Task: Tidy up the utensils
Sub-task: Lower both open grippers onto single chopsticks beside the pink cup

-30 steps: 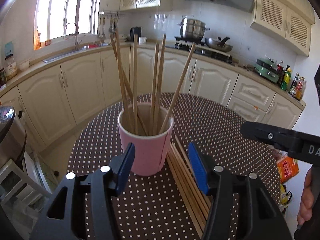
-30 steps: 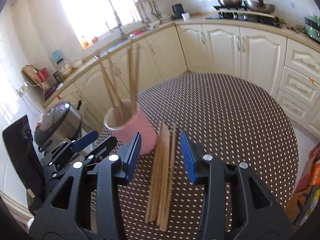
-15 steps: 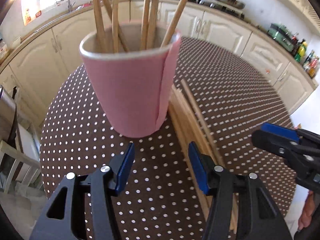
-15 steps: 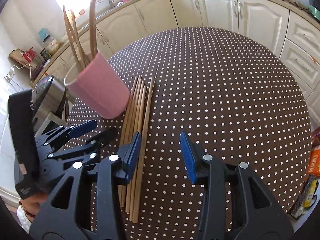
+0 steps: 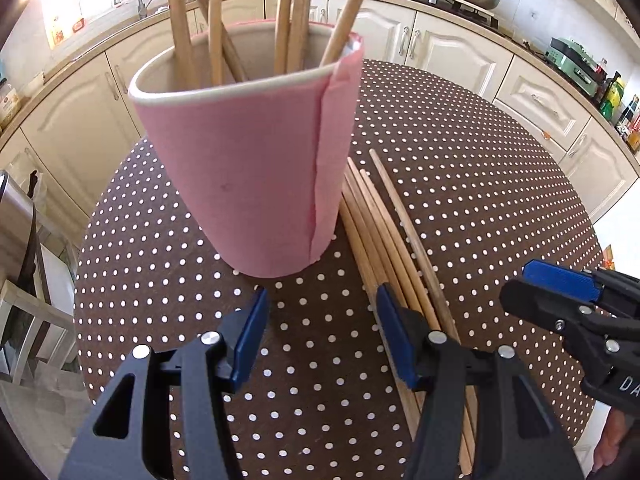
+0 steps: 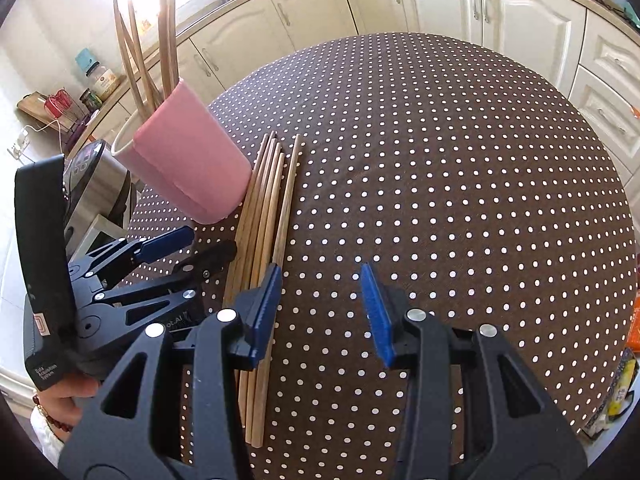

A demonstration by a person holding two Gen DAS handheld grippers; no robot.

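A pink cup (image 5: 248, 168) stands on the dotted table and holds several wooden chopsticks (image 5: 216, 20). More loose chopsticks (image 5: 384, 236) lie flat in a bundle just right of the cup. My left gripper (image 5: 320, 300) hangs open just in front of the cup's base, nothing between its pads. In the right wrist view the cup (image 6: 188, 172) sits at the left, with the loose chopsticks (image 6: 268, 216) beside it. My right gripper (image 6: 320, 284) is open low over the table, its left pad over the bundle's right side. The left gripper (image 6: 188, 244) shows at the left.
The round table (image 6: 440, 160) has a brown cloth with white dots. Cream kitchen cabinets (image 6: 440, 4) run behind it. A steel appliance (image 6: 96, 184) stands beyond the table's left edge. Packets (image 6: 628, 368) lie past the right edge. A hand (image 6: 68, 400) holds the left gripper.
Both grippers have sunk toward the table and tilted further down. The cup now fills the left wrist view, and the loose chopsticks have come close under the right gripper.
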